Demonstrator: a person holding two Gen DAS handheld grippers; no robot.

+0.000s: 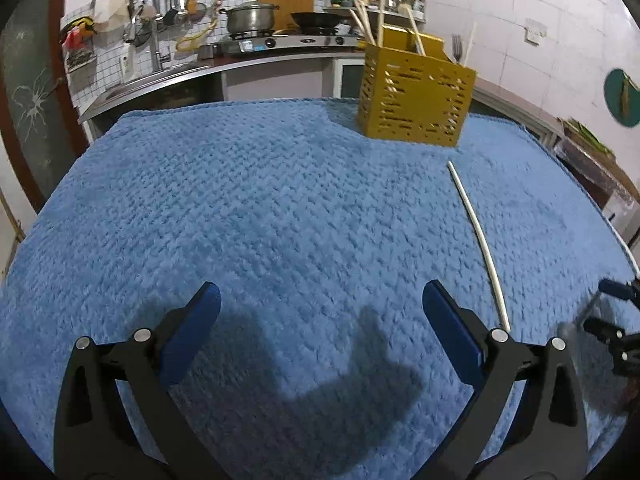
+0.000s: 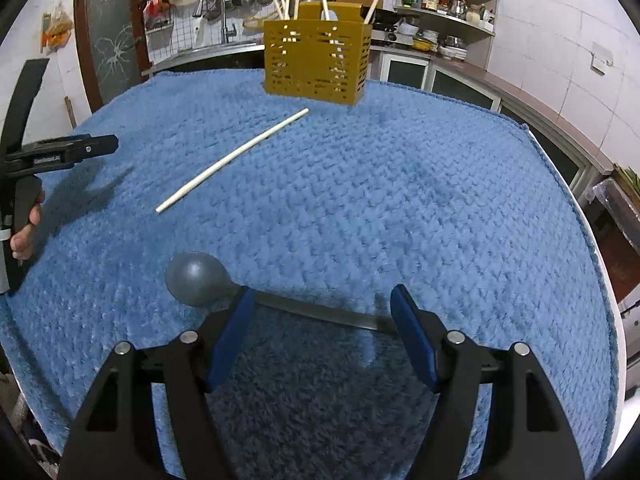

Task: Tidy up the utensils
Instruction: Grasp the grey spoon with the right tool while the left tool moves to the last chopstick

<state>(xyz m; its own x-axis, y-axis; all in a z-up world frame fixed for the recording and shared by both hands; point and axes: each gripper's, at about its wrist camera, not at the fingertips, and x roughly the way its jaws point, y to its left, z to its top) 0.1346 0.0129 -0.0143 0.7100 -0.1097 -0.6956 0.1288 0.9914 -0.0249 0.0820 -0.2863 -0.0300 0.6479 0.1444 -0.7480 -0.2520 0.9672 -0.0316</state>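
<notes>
Right gripper point(image 2: 322, 304): blue-padded jaws stand wide, pointing down at the cloth; I see nothing pressed between the pads.
Spoon: grey metal spoon with round bowl and flat handle point(image 2: 280, 294) lies flat on the cloth, crosswise just beyond my right fingertips. Its bowl sits left of the left pad; the handle runs across the gap toward the right pad. I cannot tell whether the pads touch it.
Left gripper point(image 1: 320, 300): jaws wide apart, empty, above bare cloth; its shadow falls between them.
Chopstick: single pale, thin chopstick point(image 2: 232, 160) lies loose on the cloth between the spoon and the holder, apart from both.
Holder: mustard-yellow perforated box-shaped utensil holder point(image 2: 316, 62) stands upright at the far edge of the cloth, with several pale chopsticks upright inside.
Surface: blue textured towel point(image 2: 440, 220) covers the table.
Person: a hand point(image 2: 24, 236) grips the left tool's handle at the right view's left edge.
</notes>
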